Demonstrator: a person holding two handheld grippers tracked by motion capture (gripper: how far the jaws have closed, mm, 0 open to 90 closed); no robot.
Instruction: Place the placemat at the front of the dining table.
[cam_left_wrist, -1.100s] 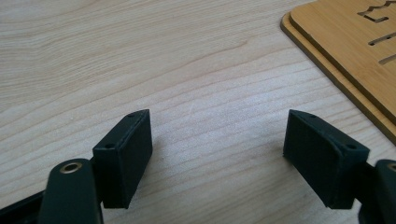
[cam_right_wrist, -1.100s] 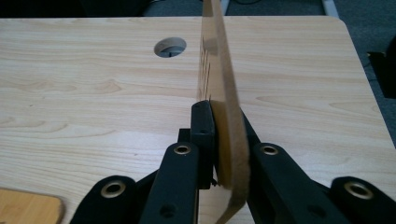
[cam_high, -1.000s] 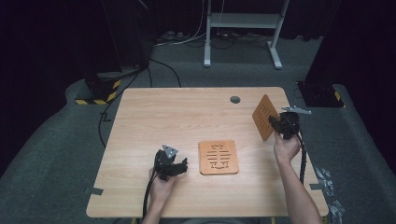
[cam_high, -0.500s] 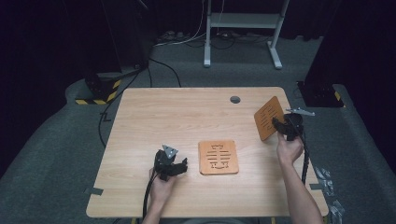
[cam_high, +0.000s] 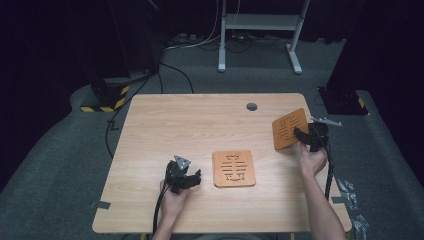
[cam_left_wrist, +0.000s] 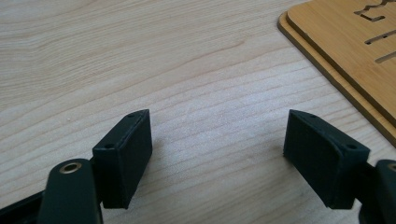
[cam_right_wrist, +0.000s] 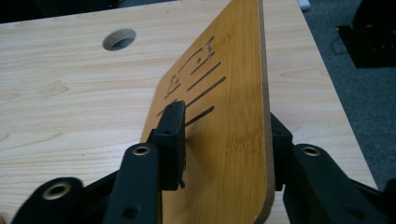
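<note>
Two wooden boards and two grippers are on or over one large table, which is light wood with a small round hole near its far edge. Around the table the floor is grey carpet, and a white metal frame stands behind it in the dark. One orange-brown board lies flat near the middle of the table, a little toward the person, with thin slots cut through it; in the left gripper view its corner is at the upper right, and it looks like two layers, one on the other. The other board is near the right edge of the table, tilted up on its edge, and it has the same kind of slots. The right gripper is clamped on this tilted board: in the right gripper view one black jaw presses on the slotted face and the other jaw is behind the board, so the board stands between them. The left gripper is low over the bare table, just beside the left side of the flat board but not touching it. Its jaws are spread wide with nothing between them, only wood grain.
</note>
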